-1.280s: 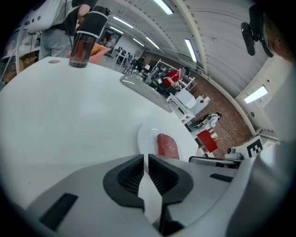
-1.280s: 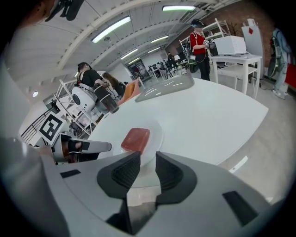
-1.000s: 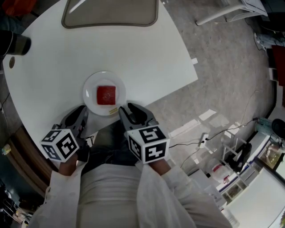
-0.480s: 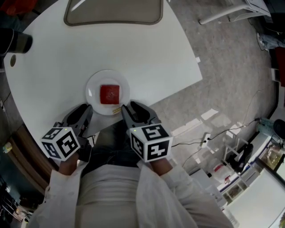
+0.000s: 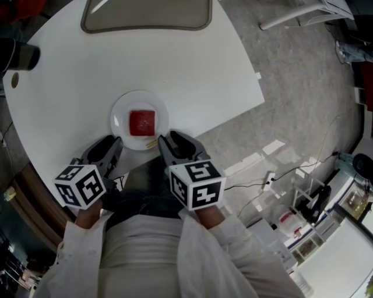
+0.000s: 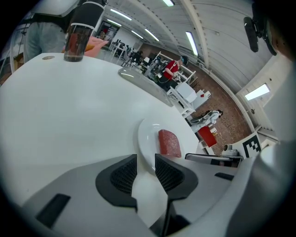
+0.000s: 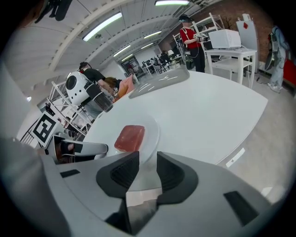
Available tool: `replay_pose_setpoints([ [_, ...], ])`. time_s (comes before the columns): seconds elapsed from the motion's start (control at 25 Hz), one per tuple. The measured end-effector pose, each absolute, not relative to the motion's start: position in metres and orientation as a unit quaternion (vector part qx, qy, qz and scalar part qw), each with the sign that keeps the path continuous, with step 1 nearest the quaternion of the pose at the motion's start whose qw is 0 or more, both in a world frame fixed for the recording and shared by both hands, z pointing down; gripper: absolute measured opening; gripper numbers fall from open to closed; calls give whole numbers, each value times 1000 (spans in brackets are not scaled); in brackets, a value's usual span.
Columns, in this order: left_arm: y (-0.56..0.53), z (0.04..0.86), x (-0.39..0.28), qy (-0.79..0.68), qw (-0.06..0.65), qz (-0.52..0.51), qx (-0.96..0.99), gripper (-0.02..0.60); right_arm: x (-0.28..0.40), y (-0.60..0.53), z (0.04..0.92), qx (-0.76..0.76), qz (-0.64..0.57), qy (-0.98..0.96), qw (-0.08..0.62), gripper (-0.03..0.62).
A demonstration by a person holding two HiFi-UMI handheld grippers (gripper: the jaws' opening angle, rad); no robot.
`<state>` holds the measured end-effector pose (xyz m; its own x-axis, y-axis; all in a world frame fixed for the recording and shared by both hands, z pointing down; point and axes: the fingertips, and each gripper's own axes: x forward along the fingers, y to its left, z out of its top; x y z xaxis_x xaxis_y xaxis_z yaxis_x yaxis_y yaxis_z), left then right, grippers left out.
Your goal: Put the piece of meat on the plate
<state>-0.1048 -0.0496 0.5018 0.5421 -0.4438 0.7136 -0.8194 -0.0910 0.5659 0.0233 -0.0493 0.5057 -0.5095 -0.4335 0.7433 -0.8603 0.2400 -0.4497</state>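
A red square piece of meat (image 5: 141,122) lies in the middle of a small white plate (image 5: 119,113) near the front edge of the round white table (image 5: 192,75). Both grippers hover just in front of that edge, short of the plate. My left gripper (image 5: 112,142) is at the plate's lower left and my right gripper (image 5: 167,140) at its lower right. In the left gripper view the meat (image 6: 169,143) and plate (image 6: 147,139) lie just beyond the gripper (image 6: 146,159), whose jaws hold nothing. The right gripper (image 7: 148,158) likewise faces the meat (image 7: 130,137), empty.
A dark cup (image 5: 20,56) stands at the table's far left beside a small round disc (image 5: 16,81). A grey tray (image 5: 145,17) sits at the far side. The table edge drops to a concrete floor with cables (image 5: 291,171) on the right. People stand in the background.
Almost nothing has moved. Both grippers hold their places in front of the plate, and the meat stays on it; only the head view has shifted slightly.
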Motion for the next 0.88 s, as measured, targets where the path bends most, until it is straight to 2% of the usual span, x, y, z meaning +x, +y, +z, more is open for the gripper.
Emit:
replay_pose_setpoints([
  [0.88, -52, 503, -100, -438, 518, 175, 714, 101, 17, -53, 510, 438, 452, -739, 239, 104],
])
